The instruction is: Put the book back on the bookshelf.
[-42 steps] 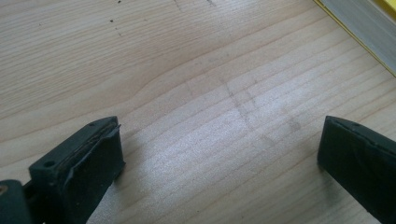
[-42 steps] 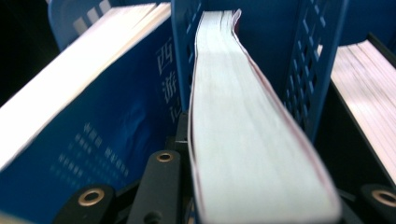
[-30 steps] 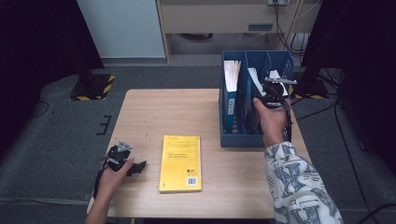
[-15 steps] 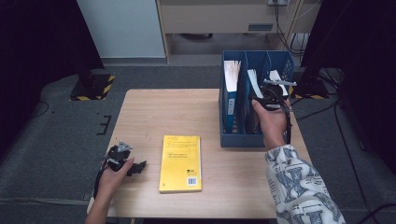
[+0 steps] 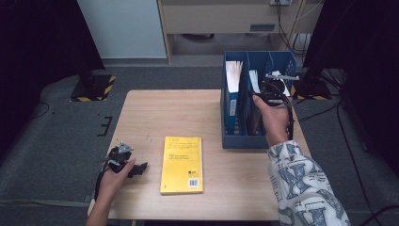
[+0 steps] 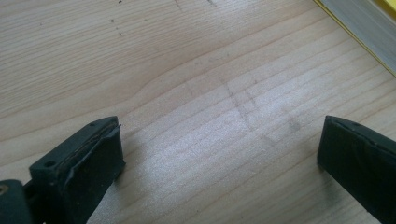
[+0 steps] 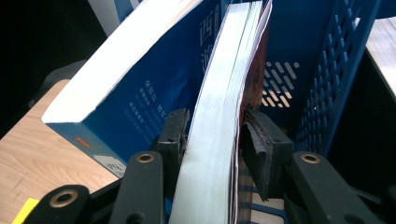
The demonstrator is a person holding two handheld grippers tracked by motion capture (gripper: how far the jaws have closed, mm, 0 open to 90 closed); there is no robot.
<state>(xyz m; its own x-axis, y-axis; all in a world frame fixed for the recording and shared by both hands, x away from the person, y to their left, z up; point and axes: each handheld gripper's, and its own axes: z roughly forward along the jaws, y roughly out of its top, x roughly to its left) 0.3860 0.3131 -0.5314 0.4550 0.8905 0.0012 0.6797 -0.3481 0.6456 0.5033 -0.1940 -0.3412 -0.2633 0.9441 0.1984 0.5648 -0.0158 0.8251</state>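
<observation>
A yellow book (image 5: 182,164) lies flat on the wooden table (image 5: 164,113), near its front edge. My left gripper (image 5: 140,168) rests on the table just left of it, jaws open (image 6: 219,144) with only bare wood between them. A blue file rack (image 5: 282,61) stands at the table's right. My right gripper (image 5: 263,101) reaches into it and straddles an upright book with white page edges and a red cover (image 7: 219,116). Its jaws (image 7: 215,126) have just been opening; the book stands between the pads, with the right pad slightly off the cover.
A thick blue book (image 7: 140,88) leans in the rack's neighbouring slot, close against my right gripper's left jaw. The yellow book's corner (image 6: 369,23) shows at the far right in the left gripper view. Dark floor and a black-and-yellow stand base (image 5: 94,87) surround the table.
</observation>
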